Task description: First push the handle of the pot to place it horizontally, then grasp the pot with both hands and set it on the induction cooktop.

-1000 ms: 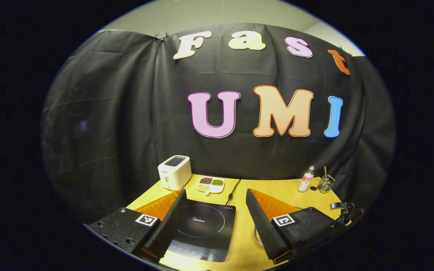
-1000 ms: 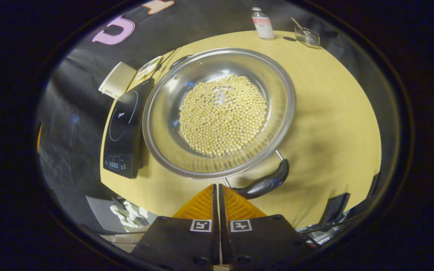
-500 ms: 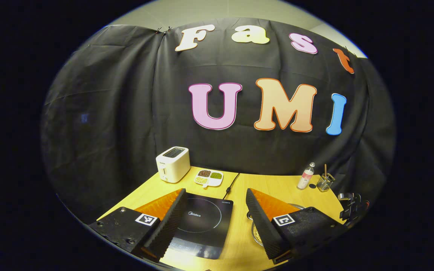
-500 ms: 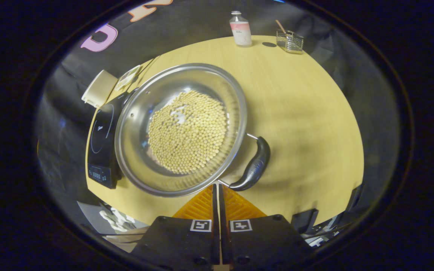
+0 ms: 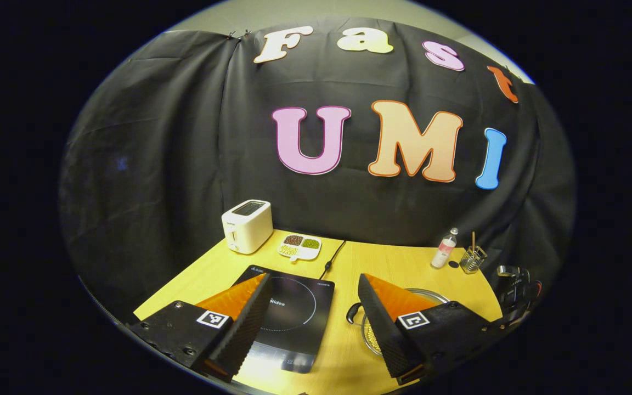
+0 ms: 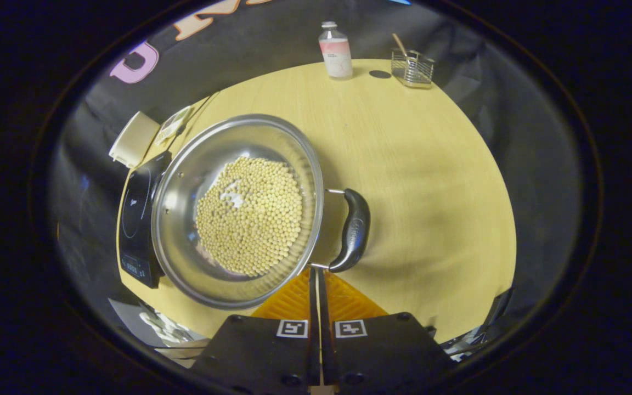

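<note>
In the right gripper view, the right tongs (image 6: 316,280) are pressed together with nothing between them, their tips just below the pot (image 6: 237,208), which sits centre-left on the surface (image 6: 431,181). The pot's black handle (image 6: 353,230) points right. The induction cooktop (image 6: 135,219) lies just left of the pot. In the left gripper view, the left tongs (image 5: 310,307) gape wide, holding nothing.

Demo booth w/ kitchen props: toaster (image 5: 247,225), induction cooktop (image 5: 292,312) (black cloth backdrop (image 5: 173,153)).

Black cloth wall (image 5: 173,153) behind a yellow wooden bench (image 6: 420,164); pale wall strip (image 5: 316,11) above; dim light.
</note>
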`<state>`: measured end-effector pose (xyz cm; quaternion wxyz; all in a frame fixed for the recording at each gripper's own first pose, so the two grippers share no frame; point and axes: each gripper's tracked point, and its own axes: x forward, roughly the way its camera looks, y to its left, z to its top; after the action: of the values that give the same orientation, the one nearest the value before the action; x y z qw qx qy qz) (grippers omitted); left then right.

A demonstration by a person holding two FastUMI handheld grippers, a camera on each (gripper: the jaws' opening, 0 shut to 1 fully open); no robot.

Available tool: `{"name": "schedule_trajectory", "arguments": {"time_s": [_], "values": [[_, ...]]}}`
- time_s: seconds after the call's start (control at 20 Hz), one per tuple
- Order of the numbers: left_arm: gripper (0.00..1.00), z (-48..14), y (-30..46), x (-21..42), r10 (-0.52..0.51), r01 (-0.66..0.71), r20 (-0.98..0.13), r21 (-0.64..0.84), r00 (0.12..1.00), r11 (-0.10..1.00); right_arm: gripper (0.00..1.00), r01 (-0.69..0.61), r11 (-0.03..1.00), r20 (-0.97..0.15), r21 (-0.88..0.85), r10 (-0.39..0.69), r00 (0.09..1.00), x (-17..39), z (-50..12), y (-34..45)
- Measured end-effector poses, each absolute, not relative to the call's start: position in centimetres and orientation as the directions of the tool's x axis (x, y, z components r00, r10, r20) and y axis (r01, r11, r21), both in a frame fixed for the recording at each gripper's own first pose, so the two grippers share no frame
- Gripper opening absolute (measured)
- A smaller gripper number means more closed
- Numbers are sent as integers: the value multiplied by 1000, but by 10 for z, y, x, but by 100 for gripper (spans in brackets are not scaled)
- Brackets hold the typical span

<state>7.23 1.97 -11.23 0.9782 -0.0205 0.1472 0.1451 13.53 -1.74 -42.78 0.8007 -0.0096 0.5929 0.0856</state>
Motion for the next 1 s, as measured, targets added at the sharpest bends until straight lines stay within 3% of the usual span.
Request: {"name": "schedule_trajectory", "arguments": {"time_s": [0.05, 0.1, 0.15, 1.0], "values": [[96, -114, 17, 72, 276, -290, -298, -3, 914, 957, 4, -150, 985, -951, 86, 126, 282, 138, -429, -18], [92, -116, 15, 73, 274, -290, -302, -9, 913, 957, 0, -150, 985, -951, 88, 128, 281, 141, -430, -19], [96, -119, 13, 74, 273, -291, -306, -15, 912, 956, 4, -149, 985, -951, 91, 131, 281, 144, -430, -20], [96, -158, 0, 68, 325, -358, -392, -12, 861, 934, 4, -197, 972, -944, 127, 179, 277, 173, -431, -28]]}}
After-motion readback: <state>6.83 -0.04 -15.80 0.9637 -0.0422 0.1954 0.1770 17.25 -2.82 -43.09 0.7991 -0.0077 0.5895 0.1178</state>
